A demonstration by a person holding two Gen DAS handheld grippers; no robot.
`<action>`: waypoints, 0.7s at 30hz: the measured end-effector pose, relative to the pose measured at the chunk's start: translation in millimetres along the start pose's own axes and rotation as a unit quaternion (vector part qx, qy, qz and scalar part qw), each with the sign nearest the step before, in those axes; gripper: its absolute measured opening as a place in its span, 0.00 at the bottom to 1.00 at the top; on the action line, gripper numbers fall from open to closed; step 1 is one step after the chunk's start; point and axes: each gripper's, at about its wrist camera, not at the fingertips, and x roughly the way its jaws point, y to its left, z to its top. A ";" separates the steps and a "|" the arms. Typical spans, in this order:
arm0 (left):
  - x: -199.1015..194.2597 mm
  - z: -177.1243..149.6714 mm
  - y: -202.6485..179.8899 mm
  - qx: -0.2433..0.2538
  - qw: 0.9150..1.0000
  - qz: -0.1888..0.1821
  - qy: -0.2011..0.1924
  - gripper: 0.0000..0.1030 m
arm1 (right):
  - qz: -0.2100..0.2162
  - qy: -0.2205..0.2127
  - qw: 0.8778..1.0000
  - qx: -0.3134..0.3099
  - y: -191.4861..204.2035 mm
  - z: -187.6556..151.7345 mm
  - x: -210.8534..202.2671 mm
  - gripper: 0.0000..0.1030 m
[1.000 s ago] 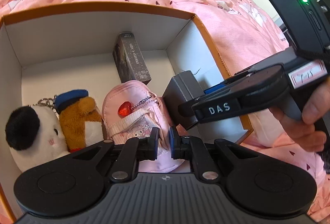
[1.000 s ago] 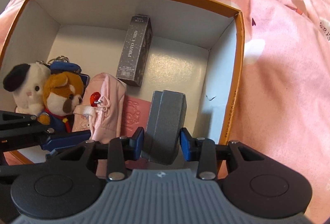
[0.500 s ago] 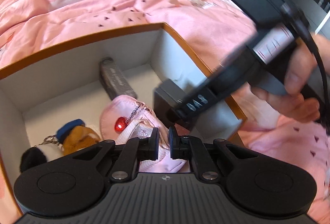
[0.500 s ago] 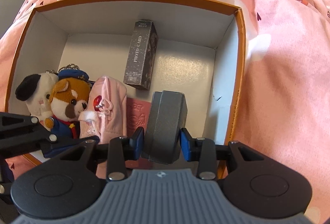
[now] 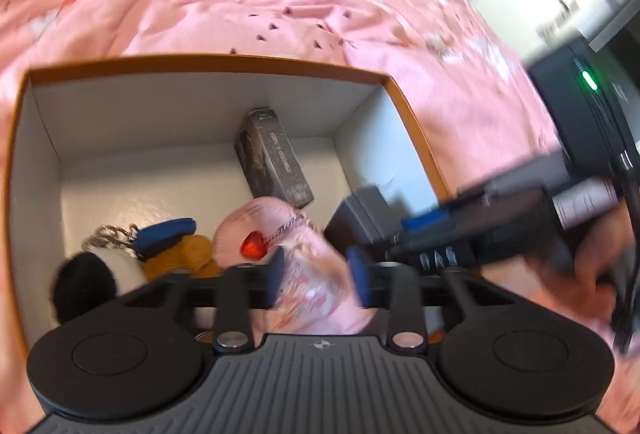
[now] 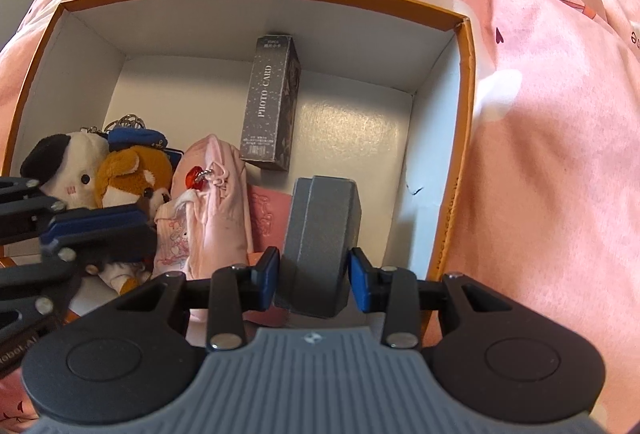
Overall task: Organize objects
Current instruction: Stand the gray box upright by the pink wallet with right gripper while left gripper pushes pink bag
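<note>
Now, starting at your left: the left gripper (image 5: 316, 274) hangs over the near left part of the box (image 6: 464, 138), and its jaws are opening. The pink pouch (image 5: 308, 274) lies between the blue pads (image 5: 276, 276), but the picture is blurred there, so you cannot tell whether they touch the fabric. A red heart charm (image 5: 253, 245) on a small chain sits on top of the pouch.

Furthest left in the box lie two plush keychains, touching each other: a white one with a black ear (image 6: 66, 166) and a brown one with a navy cap (image 6: 132, 170). The pouch (image 6: 212, 202) lies just right of them, with a flat pink card (image 6: 270, 212) beside it on the box floor. Behind the pouch, near the middle of the box, a dark carton marked PHOTO CARD (image 6: 270, 102) lies flat, its far end at the back wall.

Further right, your right gripper (image 6: 314, 278) points steeply down and is clamped on a grey case (image 6: 320, 234), one blue pad pressed to each side. The case stands upright in the near right corner of the box, close to the right wall; whether its base rests on the floor is hidden. Your hand (image 5: 596, 266) shows behind that gripper in the left view.

The box itself sits on a pink bedcover (image 6: 540, 134) printed with small dark hearts.
</note>
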 end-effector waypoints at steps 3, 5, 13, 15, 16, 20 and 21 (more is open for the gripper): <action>2.3 2.6 -1.2 0.032 0.999 0.031 -0.030 0.42 | 0.008 0.002 1.000 0.012 -4.4 1.1 -1.2 0.38; 7.1 3.8 -2.4 0.065 0.998 0.027 -0.008 0.42 | 0.014 0.003 1.000 0.018 -7.2 1.7 -2.2 0.38; 37.3 -0.3 8.4 0.065 0.997 0.002 0.044 0.54 | 0.016 0.000 1.000 0.016 -6.7 0.1 -3.5 0.38; 40.5 -3.4 10.3 0.070 0.996 -0.007 0.053 0.54 | 0.017 0.000 1.000 0.017 -7.1 -0.9 -4.6 0.38; 41.3 -4.5 9.1 0.078 0.995 -0.005 0.056 0.51 | 0.018 0.001 1.000 0.017 -7.3 -1.1 -4.7 0.38; 42.5 -5.2 6.9 0.086 0.994 0.000 0.063 0.33 | 0.017 -0.001 1.000 0.016 -8.3 -2.4 -4.7 0.38; 41.6 -5.6 7.0 0.086 0.994 0.002 0.061 0.25 | 0.017 -0.002 1.000 0.016 -8.5 -2.4 -4.5 0.38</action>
